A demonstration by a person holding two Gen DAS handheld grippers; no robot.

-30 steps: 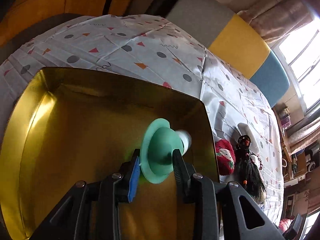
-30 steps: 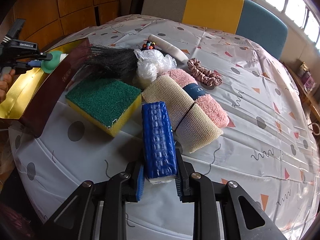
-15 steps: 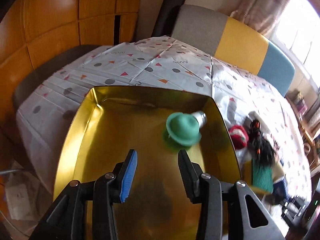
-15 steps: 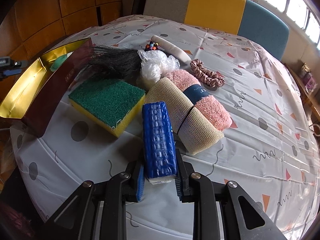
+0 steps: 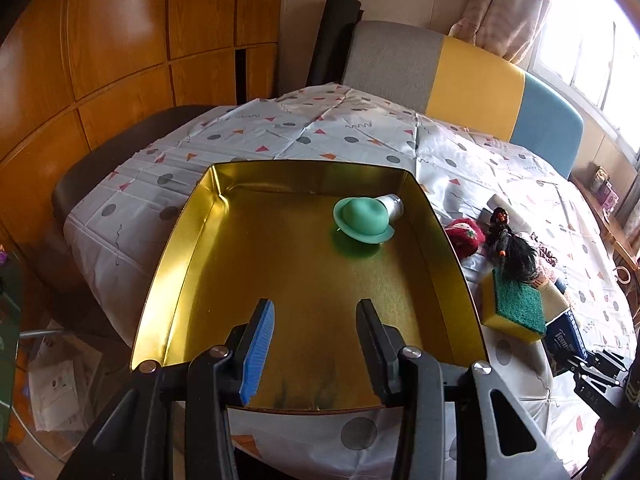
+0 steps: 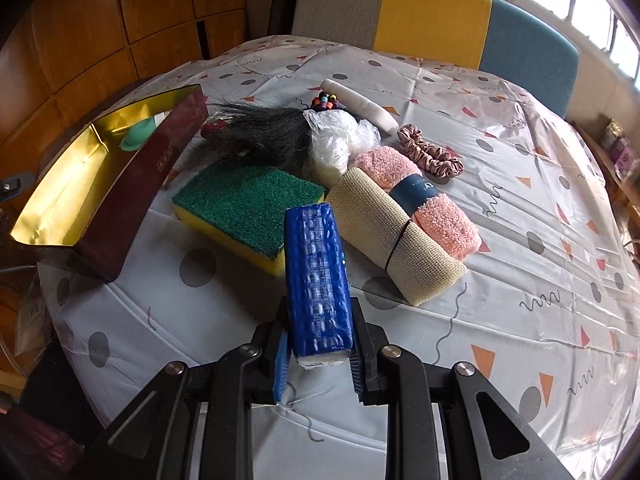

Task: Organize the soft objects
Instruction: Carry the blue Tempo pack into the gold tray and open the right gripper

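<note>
A round table under a white plastic cloth with grey dots and orange triangles (image 6: 500,208) carries a shallow square tin tray with a gold inside (image 5: 192,256), which holds a mint-green rubber dome with a metal neck (image 5: 362,222) near its far right corner. Right of the tray lie a yellow sponge with a green scouring face (image 6: 248,204), a beige mesh roll (image 6: 396,240) and a pink fluffy roll (image 6: 436,208). The right gripper (image 6: 320,364) pinches a blue tissue pack (image 6: 318,280). The left gripper (image 5: 314,344) hangs spread and empty above the tray.

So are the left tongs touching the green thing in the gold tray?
Apart. The left wrist view shows bare tray floor between the open left tongs and the green thing.
</note>
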